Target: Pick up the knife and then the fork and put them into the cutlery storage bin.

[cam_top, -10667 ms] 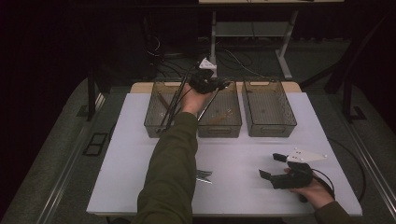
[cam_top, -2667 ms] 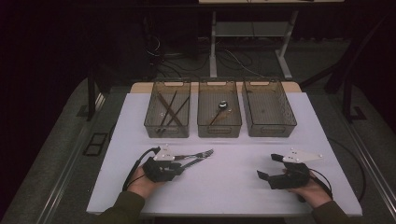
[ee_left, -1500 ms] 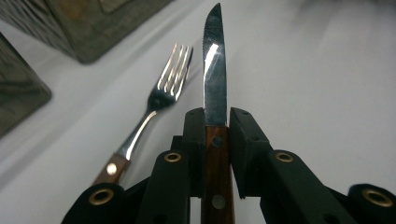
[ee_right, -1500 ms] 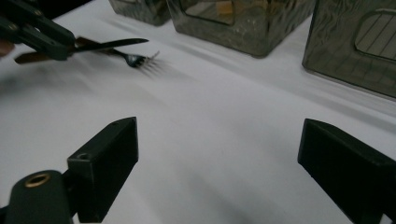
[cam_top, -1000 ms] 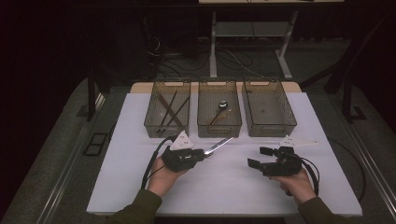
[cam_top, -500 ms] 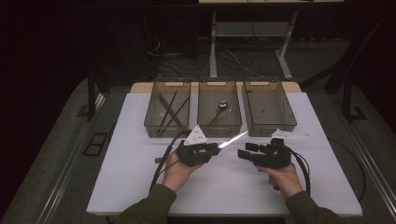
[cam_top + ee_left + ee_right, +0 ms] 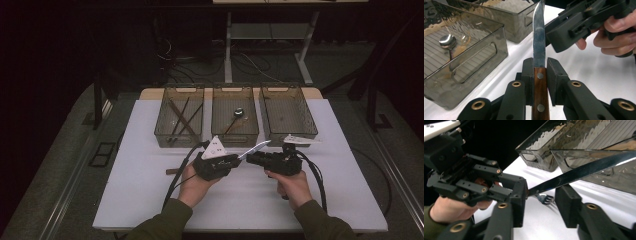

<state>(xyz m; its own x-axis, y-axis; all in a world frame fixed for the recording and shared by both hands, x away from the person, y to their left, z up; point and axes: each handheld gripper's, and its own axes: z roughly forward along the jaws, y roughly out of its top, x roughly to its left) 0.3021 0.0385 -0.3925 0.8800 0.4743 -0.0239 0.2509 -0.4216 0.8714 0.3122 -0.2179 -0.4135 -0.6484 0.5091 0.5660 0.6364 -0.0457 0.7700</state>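
Note:
A knife with a wooden handle and a steel blade [image 7: 253, 148] is held over the table's middle. My left gripper [image 7: 236, 161] is shut on the handle [image 7: 539, 85], and the blade [image 7: 539, 37] points away toward the other hand. My right gripper [image 7: 251, 157] faces it from the right. Its jaws have just been closing, and the blade [image 7: 579, 171] crosses the gap between them. In the right gripper view my right gripper [image 7: 541, 195] still has room on both sides of the blade, so the pads do not press on it.
Three smoky plastic trays stand in a row at the back: the left one [image 7: 161, 134] holds dark sticks, the middle one [image 7: 235, 142] a spoon [image 7: 238, 112], and the right one [image 7: 306, 131] looks bare. A fork [image 7: 545, 199] lies on the white table [image 7: 350, 190] under the grippers.
Both hands have drawn together at the table's middle. The knife's blade has come between the right gripper's jaws, which now stand narrower. The left gripper still grips the handle.

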